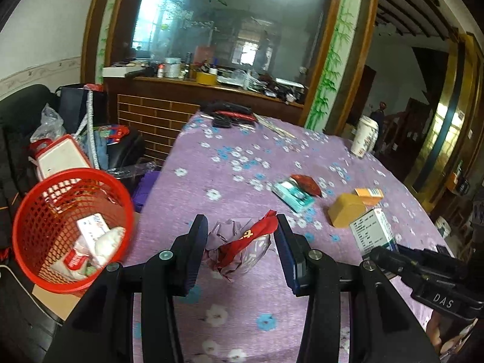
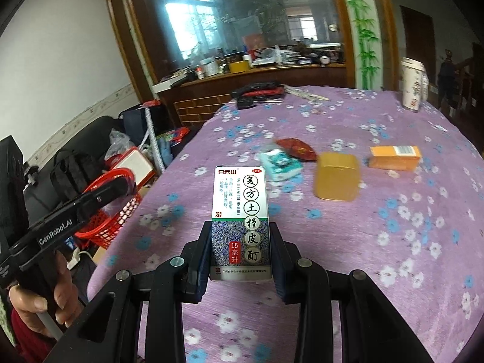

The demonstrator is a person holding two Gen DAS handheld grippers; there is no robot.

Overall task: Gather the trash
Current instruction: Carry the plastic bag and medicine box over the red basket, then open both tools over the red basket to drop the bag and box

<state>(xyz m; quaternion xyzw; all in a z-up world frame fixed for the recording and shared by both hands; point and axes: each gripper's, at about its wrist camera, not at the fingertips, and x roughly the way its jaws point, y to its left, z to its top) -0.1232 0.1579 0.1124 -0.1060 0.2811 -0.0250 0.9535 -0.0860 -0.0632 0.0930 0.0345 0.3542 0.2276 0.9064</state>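
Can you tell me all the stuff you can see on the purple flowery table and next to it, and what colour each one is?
tablecloth: one, purple with white and blue flowers, over the table
medicine box: one, white and blue-green, held in the right gripper
crumpled wrapper: one, red and silvery, between the left gripper's fingers
teal packet: one, mid-table
red packet: one, touching the teal packet
yellow box: one, mid-table
orange box: one, right of the yellow box
paper cup: one, white, far right corner
basket: one, red mesh, left of the table, trash inside
left gripper: black, fingers around the wrapper
right gripper: black, shut on the box
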